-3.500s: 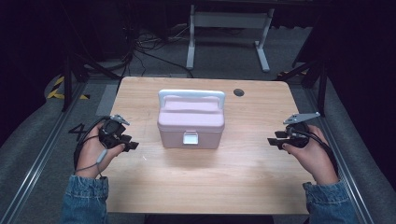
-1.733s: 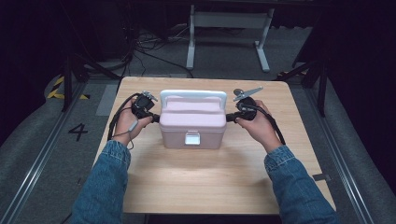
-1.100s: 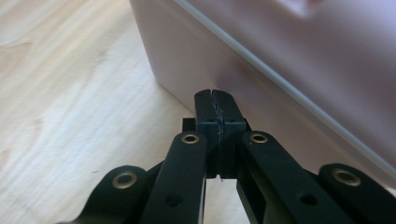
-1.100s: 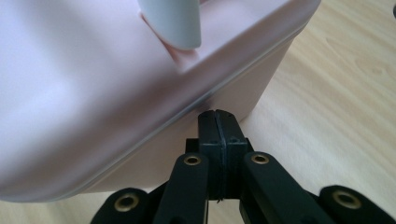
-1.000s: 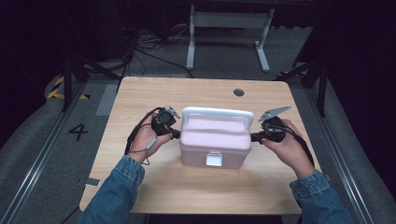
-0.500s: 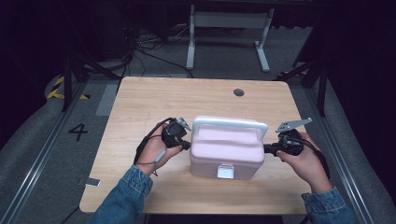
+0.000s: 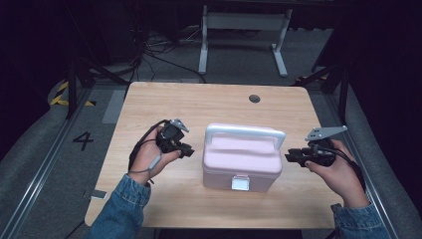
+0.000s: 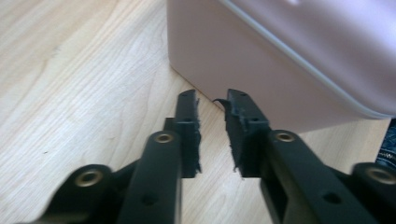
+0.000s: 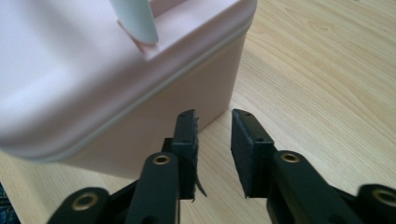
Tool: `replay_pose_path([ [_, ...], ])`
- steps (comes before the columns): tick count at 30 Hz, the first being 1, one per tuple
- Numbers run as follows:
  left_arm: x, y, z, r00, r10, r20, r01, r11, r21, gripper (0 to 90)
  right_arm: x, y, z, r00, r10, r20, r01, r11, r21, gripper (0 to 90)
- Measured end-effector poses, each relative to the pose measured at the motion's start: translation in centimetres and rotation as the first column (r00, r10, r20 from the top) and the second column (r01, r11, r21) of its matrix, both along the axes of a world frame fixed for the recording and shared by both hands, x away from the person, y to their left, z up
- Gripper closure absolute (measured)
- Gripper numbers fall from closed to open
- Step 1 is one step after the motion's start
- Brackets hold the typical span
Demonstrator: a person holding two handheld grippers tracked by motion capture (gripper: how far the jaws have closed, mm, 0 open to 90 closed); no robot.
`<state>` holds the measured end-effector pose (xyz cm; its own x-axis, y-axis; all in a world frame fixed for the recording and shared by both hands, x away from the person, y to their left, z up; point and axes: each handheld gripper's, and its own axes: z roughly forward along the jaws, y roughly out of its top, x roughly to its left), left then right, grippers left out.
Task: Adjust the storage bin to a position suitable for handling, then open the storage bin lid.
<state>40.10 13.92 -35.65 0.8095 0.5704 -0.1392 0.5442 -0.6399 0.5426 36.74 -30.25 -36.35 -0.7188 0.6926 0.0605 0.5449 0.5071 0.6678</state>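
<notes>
Now that both sets of jaws have just opened with nothing between them, the left gripper [image 7: 185, 148] and right gripper [image 7: 291, 157] stand clear of the pink box [image 7: 242, 164], which rests nearer the table's [image 7: 199, 102] front edge, apparently repositioned and released.
</notes>
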Motion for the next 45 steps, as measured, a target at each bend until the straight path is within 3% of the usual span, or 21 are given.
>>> replay_pose_path([
  [6, -0.8, 0.6, 2.0, 0.9995, -0.013, 0.029, 0.014, 0.999, -0.043, 66.3, -1.0, -0.8, 0.5, 0.9998, -0.016, 0.007, 0.016, 1.0, 0.008, 67.1],
  [9, -1.4, 0.5, 3.5, 0.9966, -0.042, 0.071, 0.046, 0.997, -0.062, 62.6, -1.5, -1.5, 0.9, 0.9992, -0.039, 0.008, 0.039, 0.999, 0.017, 65.5],
  [13, -1.3, 0.1, 3.8, 0.9958, -0.045, 0.079, 0.053, 0.994, -0.095, 60.6, -1.9, -2.0, 0.8, 0.999, -0.044, -0.008, 0.044, 0.999, 0.017, 63.6],
  [17, -1.3, -0.5, 4.3, 0.9933, -0.071, 0.091, 0.08, 0.9924, -0.094, 59.4, -2.1, -2.4, 0.8, 0.9985, -0.053, -0.011, 0.054, 0.998, 0.014, 63.3],
  [20, -1.1, -1.1, 5.0, 0.9876, -0.115, 0.107, 0.124, 0.9886, -0.085, 58.3, -2.3, -2.7, 0.8, 0.9982, -0.058, -0.018, 0.058, 0.998, 0.022, 62.6],
  [24, -0.8, -1.8, 5.6, 0.9826, -0.137, 0.125, 0.149, 0.9848, -0.09, 56.5, -2.2, -3.0, 0.7, 0.9977, -0.063, -0.023, 0.064, 0.998, 0.029, 62.4],
  [25, -0.8, -1.8, 5.6, 0.9826, -0.137, 0.125, 0.149, 0.9848, -0.09, 56.1, -2.2, -3.0, 0.7, 0.9977, -0.063, -0.023, 0.064, 0.998, 0.029, 62.4],
  [27, -0.4, -2.4, 5.8, 0.9749, -0.174, 0.14, 0.189, 0.9758, -0.109, 54.8, -2.2, -3.1, 0.6, 0.9975, -0.065, -0.028, 0.065, 0.997, 0.032, 62.0],
  [30, 0.2, -2.9, 5.9, 0.9689, -0.193, 0.155, 0.212, 0.9701, -0.118, 51.0, -2.2, -3.3, 0.5, 0.9973, -0.068, -0.029, 0.069, 0.997, 0.041, 61.4],
  [39, 1.4, -4.9, 5.3, 0.9589, -0.215, 0.186, 0.241, 0.9618, -0.13, 50.0, -2.5, -3.7, 0.4, 0.9966, -0.077, -0.029, 0.078, 0.996, 0.046, 60.7],
  [45, 1.2, -5.8, 4.7, 0.9512, -0.224, 0.212, 0.261, 0.9505, -0.168, 64.6, -2.6, -4.0, 0.5, 0.9962, -0.081, -0.03, 0.083, 0.995, 0.049, 60.7],
])
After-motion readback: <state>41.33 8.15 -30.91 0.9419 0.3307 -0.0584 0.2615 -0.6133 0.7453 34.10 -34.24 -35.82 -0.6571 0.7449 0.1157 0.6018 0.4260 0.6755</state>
